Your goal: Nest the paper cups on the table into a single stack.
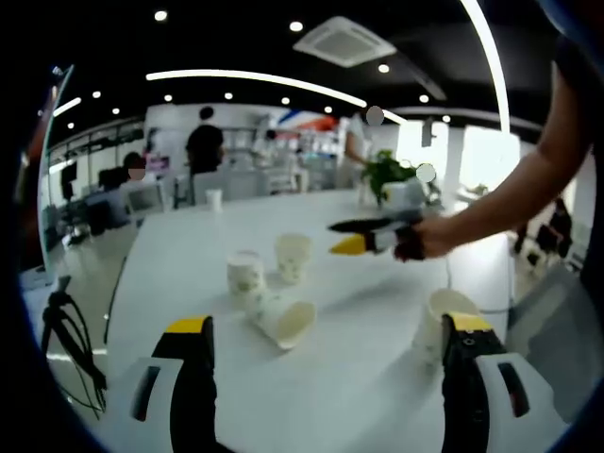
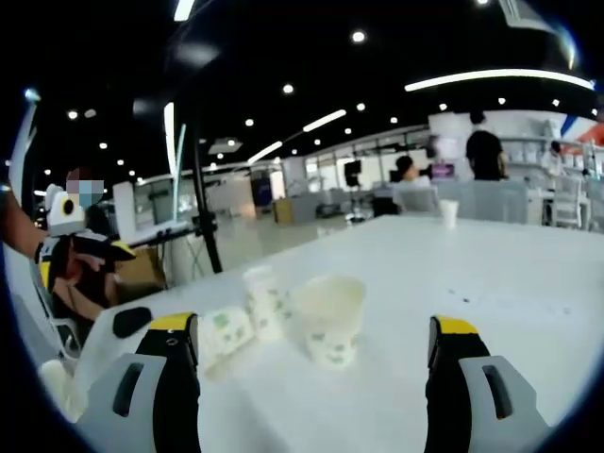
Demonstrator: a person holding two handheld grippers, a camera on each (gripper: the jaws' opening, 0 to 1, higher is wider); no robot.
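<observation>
Four paper cups lying and standing on white tabletop, both grippers hovering with fingers wide, holding nothing

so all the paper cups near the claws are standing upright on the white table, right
Not all. In the left gripper view one paper cup lies tipped on its side on the white table, beside two upright cups. The rest holds.
</observation>
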